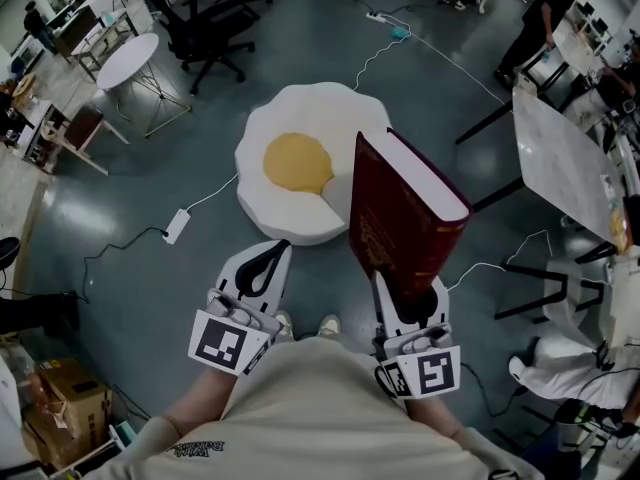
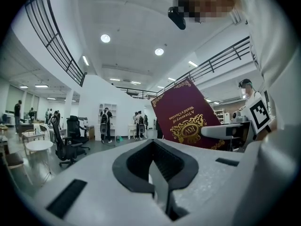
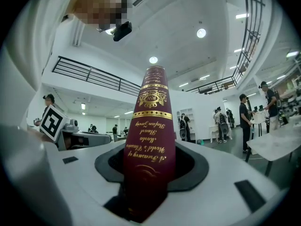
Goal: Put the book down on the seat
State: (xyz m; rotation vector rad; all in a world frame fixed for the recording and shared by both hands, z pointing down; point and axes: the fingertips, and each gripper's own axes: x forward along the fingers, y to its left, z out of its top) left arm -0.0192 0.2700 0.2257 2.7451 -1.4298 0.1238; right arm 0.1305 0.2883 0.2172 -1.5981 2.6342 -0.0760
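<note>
A thick dark red book point(image 1: 400, 218) with gold lettering stands upright, its lower end clamped in my right gripper point(image 1: 410, 303). In the right gripper view the book's spine point(image 3: 150, 140) fills the gap between the jaws of that gripper point(image 3: 150, 166). The seat point(image 1: 275, 213) is a low floor cushion shaped like a fried egg, white with a yellow yolk, and lies ahead and left of the book. My left gripper point(image 1: 275, 253) is held level beside the right one, its jaws together and empty point(image 2: 153, 149). Its view shows the book's cover point(image 2: 186, 114) to its right.
A marble-topped table point(image 1: 565, 163) and a white stool point(image 1: 555, 278) stand at the right. Farther off at the left are a round white table point(image 1: 130, 58) and black office chairs point(image 1: 205, 28). A power strip point(image 1: 177, 225) and cables lie on the floor near the seat. People stand far off.
</note>
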